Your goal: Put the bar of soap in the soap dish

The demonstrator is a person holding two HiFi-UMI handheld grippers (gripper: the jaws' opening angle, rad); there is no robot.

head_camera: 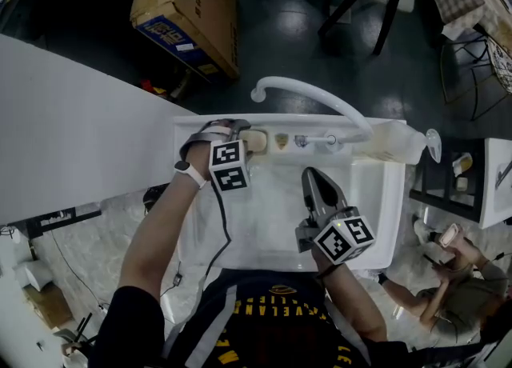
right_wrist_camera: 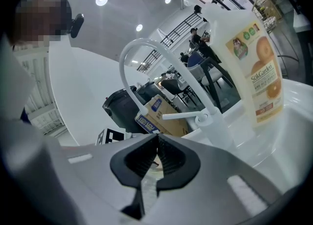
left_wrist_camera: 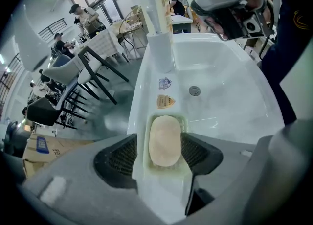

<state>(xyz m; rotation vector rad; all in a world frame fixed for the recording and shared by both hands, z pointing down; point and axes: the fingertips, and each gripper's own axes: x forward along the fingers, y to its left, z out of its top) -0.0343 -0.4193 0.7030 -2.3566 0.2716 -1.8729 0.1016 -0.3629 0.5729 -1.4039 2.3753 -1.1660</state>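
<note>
Now: left gripper [left_wrist_camera: 159, 156] fingers [left_wrist_camera: 120, 158] wide astride bar of soap [left_wrist_camera: 164, 141] (soap dish [left_wrist_camera: 185, 121] mostly hidden) | right gripper [right_wrist_camera: 156, 156] closed, empty.

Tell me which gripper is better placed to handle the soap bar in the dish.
Left. The left gripper holds its open jaws either side of the soap bar in the soap dish. The right gripper is shut, over the basin, apart from the dish.
</note>
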